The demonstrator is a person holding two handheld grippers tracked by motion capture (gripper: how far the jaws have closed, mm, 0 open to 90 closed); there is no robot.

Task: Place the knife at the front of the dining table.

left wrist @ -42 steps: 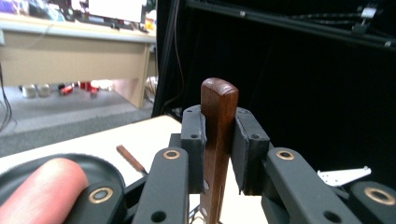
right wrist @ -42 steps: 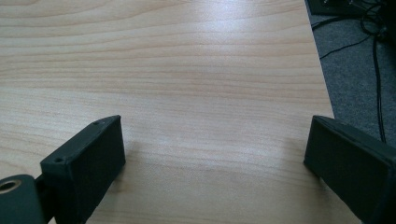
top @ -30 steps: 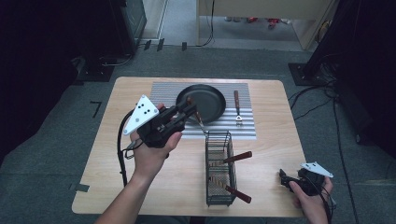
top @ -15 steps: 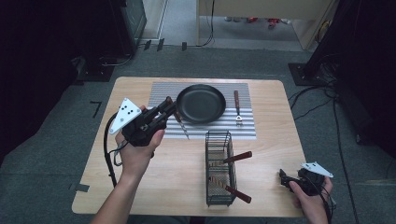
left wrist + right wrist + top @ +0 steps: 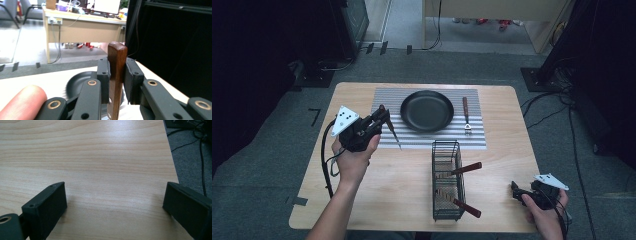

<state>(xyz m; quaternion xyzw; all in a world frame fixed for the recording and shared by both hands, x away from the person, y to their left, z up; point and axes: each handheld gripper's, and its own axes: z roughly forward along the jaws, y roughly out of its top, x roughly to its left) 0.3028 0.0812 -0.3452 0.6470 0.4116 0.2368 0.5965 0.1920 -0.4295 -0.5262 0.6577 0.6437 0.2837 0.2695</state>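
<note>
The wooden-handled knife (image 5: 391, 131) hangs above the surface's (image 5: 402, 180) left side, handle clamped in the left claw (image 5: 117, 72) — stiff, light, blade sharp, so the handle is the safe hold. Right claw (image 5: 115, 200) rests wide, empty.

Wooden table (image 5: 412, 200): striped mat (image 5: 384, 97) far centre, wire basket (image 5: 447, 182) near centre.

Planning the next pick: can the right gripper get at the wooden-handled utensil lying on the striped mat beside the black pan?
Probably yes. The right gripper is open over bare table, and the wooden-handled utensil lies alone right of the black pan; the wire basket sits off to the side.
</note>
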